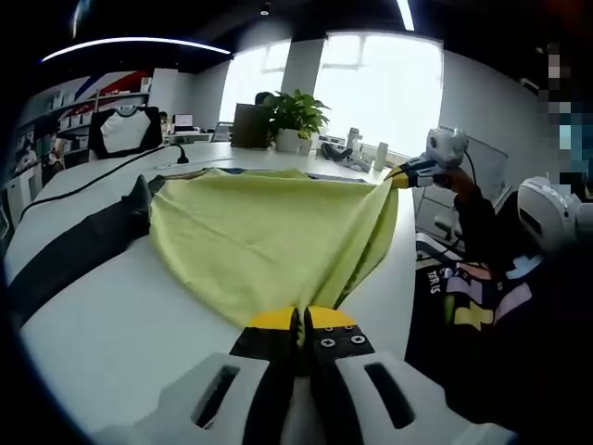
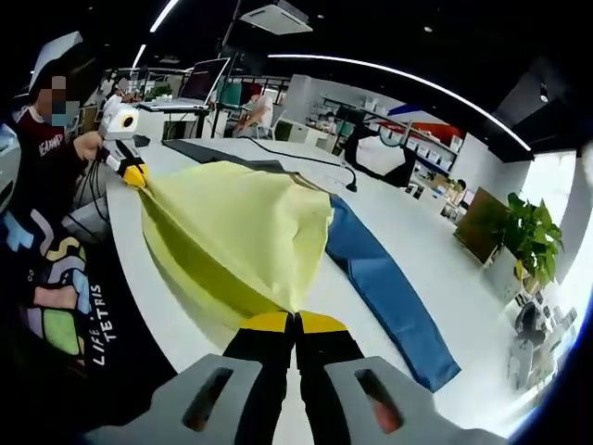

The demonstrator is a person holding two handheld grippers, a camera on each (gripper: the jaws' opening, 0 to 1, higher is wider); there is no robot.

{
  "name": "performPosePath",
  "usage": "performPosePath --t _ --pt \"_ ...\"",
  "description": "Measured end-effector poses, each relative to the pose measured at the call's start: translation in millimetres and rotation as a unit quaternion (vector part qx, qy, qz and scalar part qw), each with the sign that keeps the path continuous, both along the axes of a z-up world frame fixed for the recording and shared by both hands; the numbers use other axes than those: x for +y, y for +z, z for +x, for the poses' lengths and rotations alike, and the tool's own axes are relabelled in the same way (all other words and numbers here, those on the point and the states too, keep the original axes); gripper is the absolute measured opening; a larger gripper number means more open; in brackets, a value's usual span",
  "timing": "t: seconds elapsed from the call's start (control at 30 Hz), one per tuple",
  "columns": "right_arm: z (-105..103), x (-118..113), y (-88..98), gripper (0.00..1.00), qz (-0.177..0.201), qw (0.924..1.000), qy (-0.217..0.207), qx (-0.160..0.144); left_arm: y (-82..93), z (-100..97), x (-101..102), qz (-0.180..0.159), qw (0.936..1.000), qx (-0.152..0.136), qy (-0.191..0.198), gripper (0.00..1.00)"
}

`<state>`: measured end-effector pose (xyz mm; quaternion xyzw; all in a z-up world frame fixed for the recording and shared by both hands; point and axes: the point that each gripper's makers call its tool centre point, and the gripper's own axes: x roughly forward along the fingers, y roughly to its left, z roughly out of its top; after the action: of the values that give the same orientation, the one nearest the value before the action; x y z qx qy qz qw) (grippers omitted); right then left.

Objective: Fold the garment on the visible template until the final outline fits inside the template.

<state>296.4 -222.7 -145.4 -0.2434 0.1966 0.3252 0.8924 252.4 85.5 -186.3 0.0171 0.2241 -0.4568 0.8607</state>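
No container is seen. A yellow garment (image 1: 269, 236) of thin, softly creased cloth is held stretched above a white table (image 1: 111, 343), its edges drooping toward the tabletop. In the left gripper view, the left gripper (image 1: 301, 324) is closed on one corner of the cloth, jaws pressed together with a fold pinched between the yellow tips; the right gripper (image 1: 408, 173) is seen at the far corner, clamped on the cloth. In the right gripper view, the right gripper (image 2: 295, 324) is likewise shut on a corner of the yellow garment (image 2: 241, 241), and the left gripper (image 2: 132, 172) is seen gripping the opposite corner.

A blue strip (image 2: 384, 287), flat and matte, lies on the table and is partly covered by the garment. Whether this strip is the template cannot be told. A potted plant (image 1: 295, 119) stands at the table's far end.
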Motion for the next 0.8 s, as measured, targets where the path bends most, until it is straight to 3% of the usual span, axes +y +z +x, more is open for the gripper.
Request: performPosePath --t 0.23,0.37,0.8 --pt "-8 -1 -15.9 0.00 -0.010 0.9995 0.018 0.025 0.1 -1.5 4 -0.009 0.9999 0.014 -0.005 0.03" --pt "-13 0 -28.2 0.00 -0.035 0.9979 0.034 0.043 -0.1 -3.2 3 -0.012 0.9997 0.021 -0.006 0.03" --pt "-20 2 -40.9 0.00 -0.047 0.9928 0.075 0.081 -0.4 -5.5 3 -0.022 0.9990 0.037 -0.008 0.03"
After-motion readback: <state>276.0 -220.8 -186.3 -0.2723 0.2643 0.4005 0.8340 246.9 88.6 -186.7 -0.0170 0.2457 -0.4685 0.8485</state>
